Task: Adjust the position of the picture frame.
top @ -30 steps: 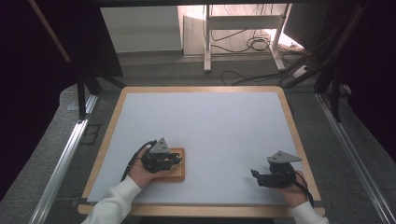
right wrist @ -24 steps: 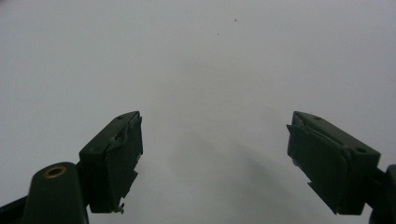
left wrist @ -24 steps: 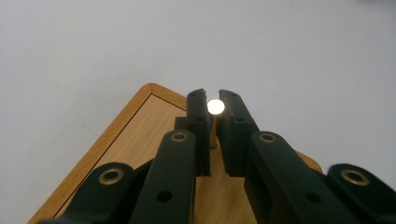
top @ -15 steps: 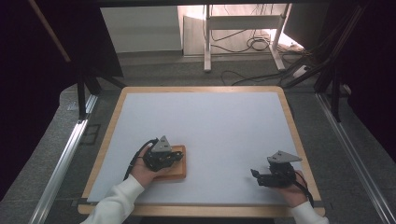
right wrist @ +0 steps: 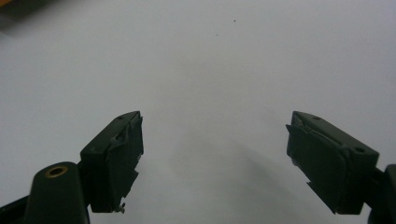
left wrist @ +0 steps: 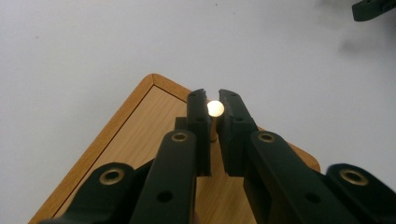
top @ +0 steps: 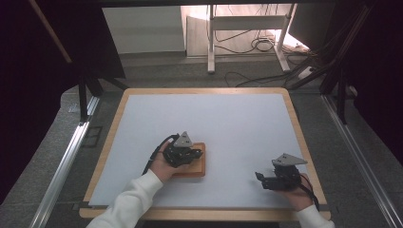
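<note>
White covering spreads over the wood-rimmed tabletop (top: 124, 102), where a small wooden board (top: 198, 167) with rounded corners lies near the front left. Left tongs (left wrist: 213, 108) have just been closing and pinch the board's pale round-topped peg (left wrist: 215, 108); right tongs (right wrist: 215, 154) gape wide, holding nothing.

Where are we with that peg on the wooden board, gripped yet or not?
Done: the left gripper has just closed its jaws on the pale round-topped peg standing on the wooden board. In hand: that grip. Left: whatever follows with the peg; its foot is hidden. The right gripper waits open over the bare white table.
</note>
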Demonstrator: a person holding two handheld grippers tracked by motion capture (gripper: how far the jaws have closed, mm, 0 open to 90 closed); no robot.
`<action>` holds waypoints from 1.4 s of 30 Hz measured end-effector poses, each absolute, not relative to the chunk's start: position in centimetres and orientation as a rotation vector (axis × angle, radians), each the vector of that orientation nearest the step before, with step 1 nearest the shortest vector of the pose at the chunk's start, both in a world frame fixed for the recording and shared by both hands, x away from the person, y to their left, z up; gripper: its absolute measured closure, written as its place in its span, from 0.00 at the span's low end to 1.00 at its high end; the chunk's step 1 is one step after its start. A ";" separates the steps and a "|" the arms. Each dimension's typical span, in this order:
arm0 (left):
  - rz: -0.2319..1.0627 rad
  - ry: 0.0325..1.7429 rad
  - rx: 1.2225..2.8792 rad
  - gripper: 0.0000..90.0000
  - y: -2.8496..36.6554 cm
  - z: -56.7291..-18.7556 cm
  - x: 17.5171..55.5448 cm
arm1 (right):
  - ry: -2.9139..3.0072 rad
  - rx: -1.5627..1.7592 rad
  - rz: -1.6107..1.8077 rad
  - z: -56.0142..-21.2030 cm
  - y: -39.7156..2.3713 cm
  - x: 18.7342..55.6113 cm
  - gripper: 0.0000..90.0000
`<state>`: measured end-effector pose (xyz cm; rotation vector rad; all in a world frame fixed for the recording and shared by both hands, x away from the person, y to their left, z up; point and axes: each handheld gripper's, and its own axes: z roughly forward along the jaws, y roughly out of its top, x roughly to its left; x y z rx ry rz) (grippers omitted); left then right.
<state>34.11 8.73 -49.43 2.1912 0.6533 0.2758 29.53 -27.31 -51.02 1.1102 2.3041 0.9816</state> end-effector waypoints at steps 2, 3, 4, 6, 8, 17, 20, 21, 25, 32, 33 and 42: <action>0.273 0.652 2.201 0.93 8.0 -49.7 34.3 | 2.305 1.109 0.981 -51.0 -27.3 29.5 0.21; 0.271 0.651 2.208 0.93 7.7 -49.8 34.5 | 2.305 1.109 0.982 -51.0 -27.3 29.5 0.21; 0.270 0.652 2.212 0.93 7.4 -49.9 34.6 | 2.305 1.109 0.982 -51.0 -27.3 29.5 0.21; 0.269 0.650 2.232 0.93 7.2 -50.1 34.8 | 2.308 1.108 0.980 -51.0 -27.3 29.5 0.21; 0.266 0.657 2.227 0.93 7.0 -50.3 34.8 | 2.308 1.106 0.979 -51.0 -27.3 29.5 0.21; 0.297 0.625 2.239 0.92 6.9 -50.7 34.5 | 2.306 1.105 0.976 -51.1 -27.3 29.5 0.21; 0.320 0.618 2.213 0.73 7.6 -50.3 34.4 | 2.307 1.105 0.972 -51.1 -27.3 29.5 0.21; 0.332 0.621 2.199 0.68 8.3 -50.0 34.2 | 2.306 1.104 0.971 -51.1 -27.3 29.5 0.21; 0.334 0.682 2.145 0.55 11.3 -49.3 34.5 | 2.301 1.106 0.976 -51.0 -27.4 29.5 0.21; 0.332 0.828 2.106 0.45 15.9 -49.2 36.9 | 2.302 1.109 0.972 -51.0 -27.2 29.5 0.21; 0.331 0.841 2.109 0.45 16.3 -49.4 37.3 | 2.303 1.109 0.971 -51.1 -27.2 29.5 0.21; 0.352 0.887 2.207 0.95 17.2 -50.9 39.6 | 2.308 1.110 0.960 -51.2 -27.3 29.5 0.21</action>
